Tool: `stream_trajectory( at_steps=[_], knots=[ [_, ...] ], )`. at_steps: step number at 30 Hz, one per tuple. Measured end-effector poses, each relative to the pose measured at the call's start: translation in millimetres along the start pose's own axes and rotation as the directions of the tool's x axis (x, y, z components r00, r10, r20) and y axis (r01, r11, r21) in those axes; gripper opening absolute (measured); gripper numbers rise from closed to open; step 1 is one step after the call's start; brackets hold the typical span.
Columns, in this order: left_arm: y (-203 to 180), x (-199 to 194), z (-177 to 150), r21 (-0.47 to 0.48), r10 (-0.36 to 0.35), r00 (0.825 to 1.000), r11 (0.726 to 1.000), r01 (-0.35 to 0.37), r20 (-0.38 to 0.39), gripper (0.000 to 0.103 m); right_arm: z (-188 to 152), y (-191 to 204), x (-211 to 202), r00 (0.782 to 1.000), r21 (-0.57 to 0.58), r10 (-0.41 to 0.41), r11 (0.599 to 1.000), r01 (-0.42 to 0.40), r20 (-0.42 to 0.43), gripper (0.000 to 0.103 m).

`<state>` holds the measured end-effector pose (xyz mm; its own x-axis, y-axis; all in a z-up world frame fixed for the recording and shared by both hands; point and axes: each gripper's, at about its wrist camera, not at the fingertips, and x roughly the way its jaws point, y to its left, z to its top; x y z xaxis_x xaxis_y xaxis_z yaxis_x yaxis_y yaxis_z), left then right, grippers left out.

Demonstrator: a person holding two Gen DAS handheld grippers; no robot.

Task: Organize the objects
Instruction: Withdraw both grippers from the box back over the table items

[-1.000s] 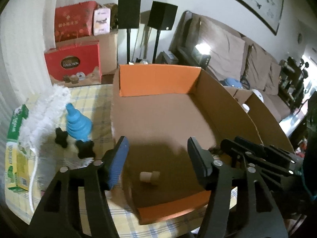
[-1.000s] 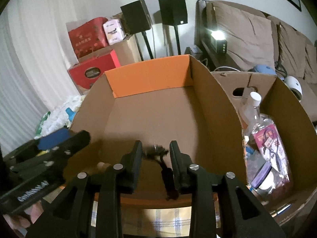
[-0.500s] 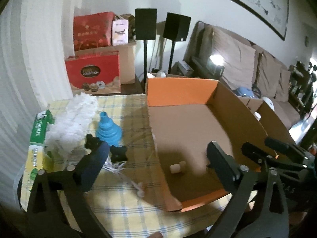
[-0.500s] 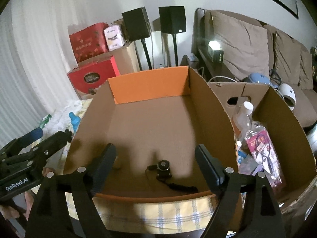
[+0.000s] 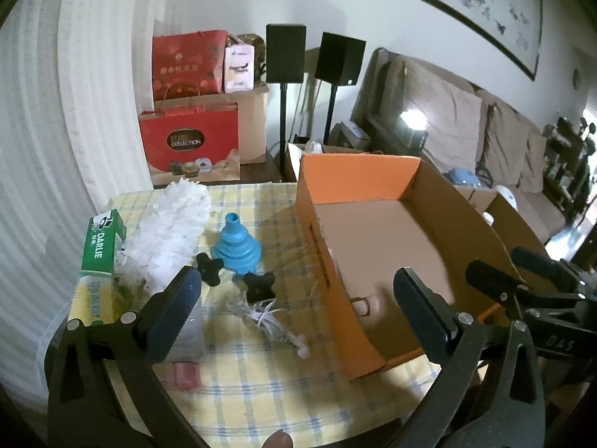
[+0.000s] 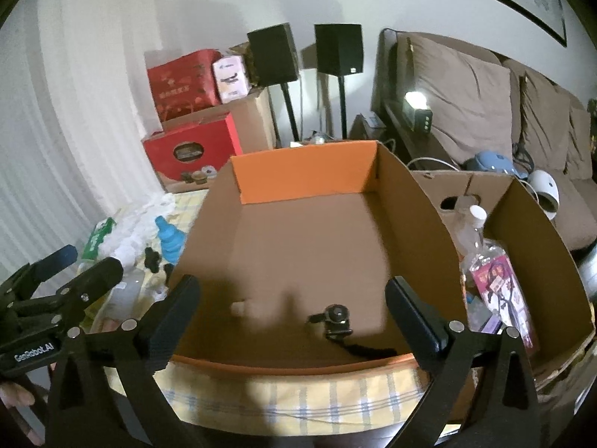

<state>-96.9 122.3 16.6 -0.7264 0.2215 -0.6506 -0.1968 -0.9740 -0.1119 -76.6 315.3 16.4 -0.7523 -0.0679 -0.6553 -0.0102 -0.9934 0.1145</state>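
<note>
At the far left of the bench (image 5: 261,384), which is covered in a yellow checked cloth, lies a green toothpaste box (image 5: 100,246). Just beside it on the right lies a white fluffy duster (image 5: 168,231). Right of that stands a blue collapsible funnel (image 5: 236,249), with two small black knobs (image 5: 261,286) on the cloth at its near side and a white feathery piece (image 5: 266,315) nearer still. The left gripper (image 5: 294,311) hangs above the near edge of the bench with its jaws spread wide and nothing between them. To the right sits the open cardboard box (image 6: 306,171), its far flap orange inside. A small pale stopper (image 6: 238,307), blurred, lies on the box floor near the left wall, and a small black device with a cord (image 6: 337,321) lies near the front wall. The right gripper (image 6: 293,310) hovers over the box's near edge; its jaws are opening, already wide, and they touch nothing. Further right stands a second cardboard box (image 6: 530,231) holding a clear bottle (image 6: 472,227) and packaged items.
</note>
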Motion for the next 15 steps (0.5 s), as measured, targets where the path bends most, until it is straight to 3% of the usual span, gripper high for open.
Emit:
stream_trajectory(
  at_steps=[11,15],
  knots=[
    [53.8,-14.9,-12.3,0.007,0.097,0.995,0.995,-0.097,0.002,0.103,-2.1,46.5,-2.0,0.999,-0.091,0.050,0.995,-0.049,-0.001,0.101],
    [82.5,-17.4,-16.5,-0.043,0.104,0.994,0.994,-0.105,-0.012,0.103,-4.0,63.8,1.5,0.998,-0.120,0.070,0.990,-0.070,-0.006,0.101]
  ],
)
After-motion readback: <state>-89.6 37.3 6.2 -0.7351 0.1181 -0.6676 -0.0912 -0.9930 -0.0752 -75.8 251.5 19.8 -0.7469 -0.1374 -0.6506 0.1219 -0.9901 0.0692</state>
